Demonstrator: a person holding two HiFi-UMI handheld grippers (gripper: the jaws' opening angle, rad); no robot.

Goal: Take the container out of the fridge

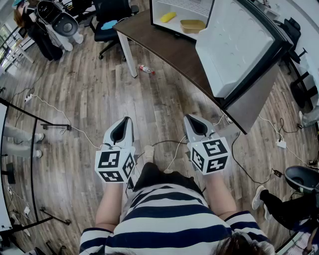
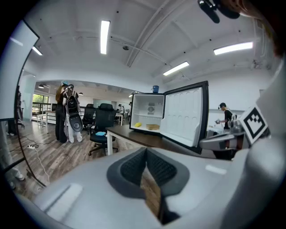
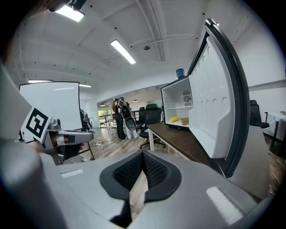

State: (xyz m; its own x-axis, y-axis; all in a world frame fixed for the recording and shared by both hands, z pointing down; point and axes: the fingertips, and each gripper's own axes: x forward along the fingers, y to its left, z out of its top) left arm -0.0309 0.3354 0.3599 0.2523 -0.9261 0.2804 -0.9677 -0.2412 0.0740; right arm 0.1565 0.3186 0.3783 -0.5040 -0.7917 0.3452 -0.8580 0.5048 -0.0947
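Note:
A small white fridge stands open on a dark wooden table, its door swung wide toward me. On its shelf sit a tan container and, to its left, a yellow object. The container also shows in the left gripper view, and the container again in the right gripper view. My left gripper and right gripper hang over the floor, well short of the table. Both are shut and hold nothing; the left gripper and right gripper tips meet.
A black office chair stands left of the table. A plastic bottle lies on the wood floor by the table leg. People stand at the far left. Cables trail across the floor beside a board stand.

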